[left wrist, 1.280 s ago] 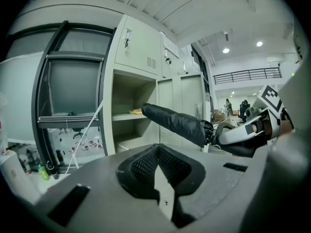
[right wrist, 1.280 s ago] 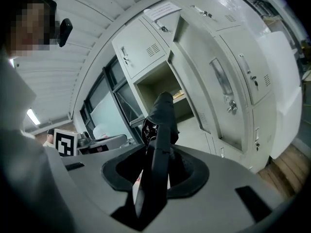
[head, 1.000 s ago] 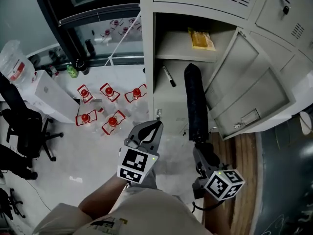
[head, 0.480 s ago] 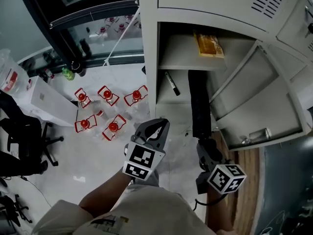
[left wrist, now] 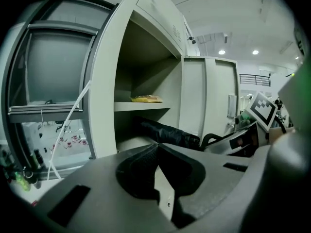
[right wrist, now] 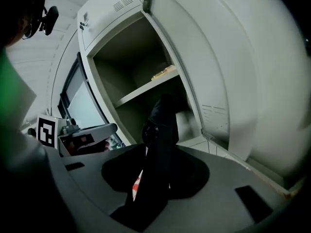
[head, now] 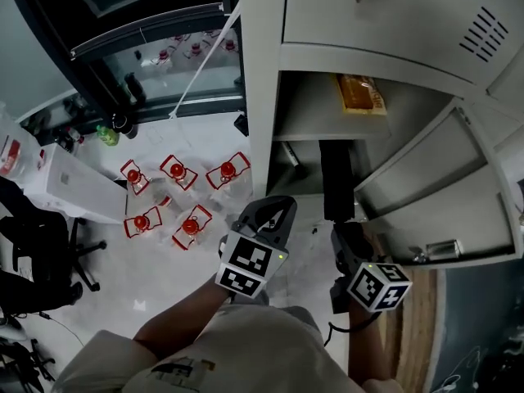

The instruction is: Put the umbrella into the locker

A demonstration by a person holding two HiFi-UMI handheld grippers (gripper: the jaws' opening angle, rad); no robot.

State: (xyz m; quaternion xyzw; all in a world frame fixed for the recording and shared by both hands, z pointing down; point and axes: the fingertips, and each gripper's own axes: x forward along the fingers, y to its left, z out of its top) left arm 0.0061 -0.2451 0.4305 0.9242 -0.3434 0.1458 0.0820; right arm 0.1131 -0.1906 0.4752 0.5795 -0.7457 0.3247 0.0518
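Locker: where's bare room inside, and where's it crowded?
The upper shelf is bare to the left of the yellow packet. The lower compartment is tight: the umbrella, held in the right gripper, reaches in between the marker on its left and the open door on its right, with only narrow bare strips beside it.

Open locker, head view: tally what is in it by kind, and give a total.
black umbrella, partly in: 1
yellow packet: 1
black marker: 1
Total: 3
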